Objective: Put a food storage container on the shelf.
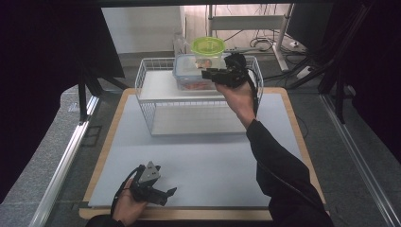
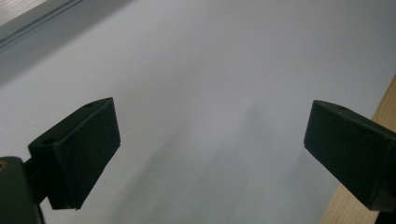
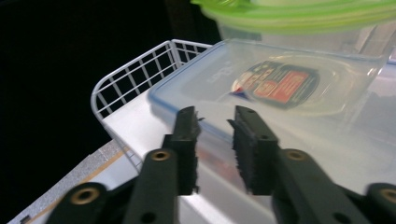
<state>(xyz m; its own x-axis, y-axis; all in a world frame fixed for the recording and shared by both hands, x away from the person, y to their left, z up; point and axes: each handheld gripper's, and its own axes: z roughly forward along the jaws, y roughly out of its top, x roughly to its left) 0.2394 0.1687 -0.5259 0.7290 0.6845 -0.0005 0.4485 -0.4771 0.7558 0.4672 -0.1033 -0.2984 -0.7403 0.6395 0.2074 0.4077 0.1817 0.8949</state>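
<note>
The right hand-held gripper (image 3: 215,140) hovers at the near corner of the clear blue-rimmed container (image 3: 299,93), jaws slightly parted and grasping nothing. That container sits on the white wire basket (image 1: 156,94) at the bench's (image 1: 198,161) far side, a green-lidded tub (image 1: 208,47) stacked on top. The left hand-held gripper (image 1: 163,191) rests released, jaws wide, over bare bench near the front wooden edge.

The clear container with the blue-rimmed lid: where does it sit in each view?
High view: clear container at top centre, on the wire rack's upper shelf, under the green-lidded tub.
Right gripper view: container at centre right, just beyond the jaws.
Left gripper view: not in it; grey mat there.
Shared landmark: the white wire rack.
</note>
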